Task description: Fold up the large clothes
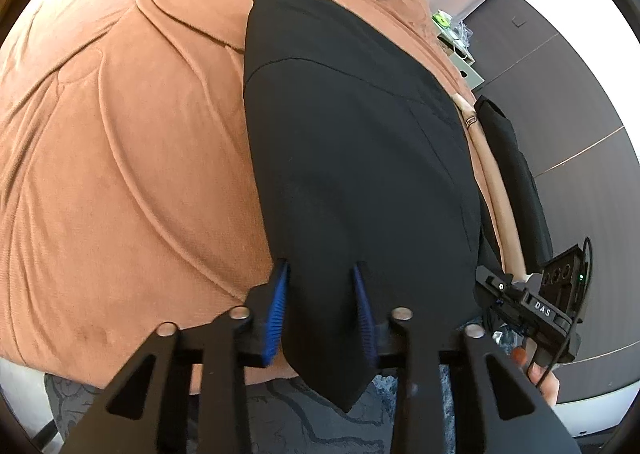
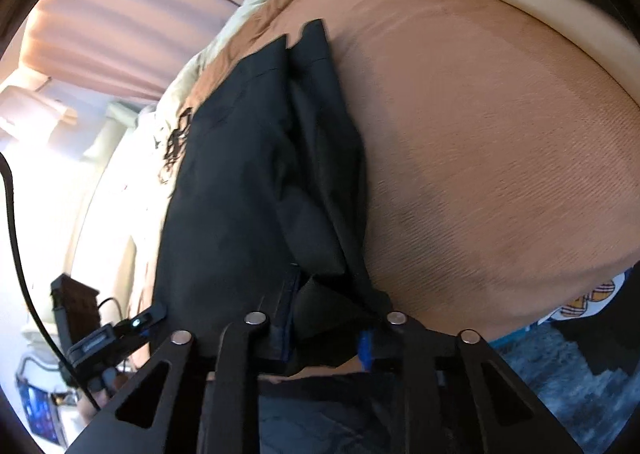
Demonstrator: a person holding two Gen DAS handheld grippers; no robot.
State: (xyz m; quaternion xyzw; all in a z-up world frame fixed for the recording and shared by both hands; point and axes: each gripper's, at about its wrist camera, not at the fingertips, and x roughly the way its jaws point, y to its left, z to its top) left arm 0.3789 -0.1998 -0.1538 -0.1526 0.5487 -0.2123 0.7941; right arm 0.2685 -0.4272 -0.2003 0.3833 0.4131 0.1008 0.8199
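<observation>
Left wrist view: one black garment [image 1: 344, 157] lies lengthwise on the orange bedspread [image 1: 120, 157], its near corner hanging over the bed's edge between the left gripper [image 1: 322, 310] pads — whether they pinch it I cannot tell. Bare bedspread lies left of the garment.

Right wrist view: the right gripper [image 2: 326, 330] clamps the garment's bunched near edge — bare bedspread spreads to the garment's right.

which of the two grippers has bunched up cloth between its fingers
The right gripper: a crumpled wad of the black fabric garment fills the gap between its fingers. The left gripper has only a smooth, flat corner of that garment hanging between its blue-padded fingers.
</observation>
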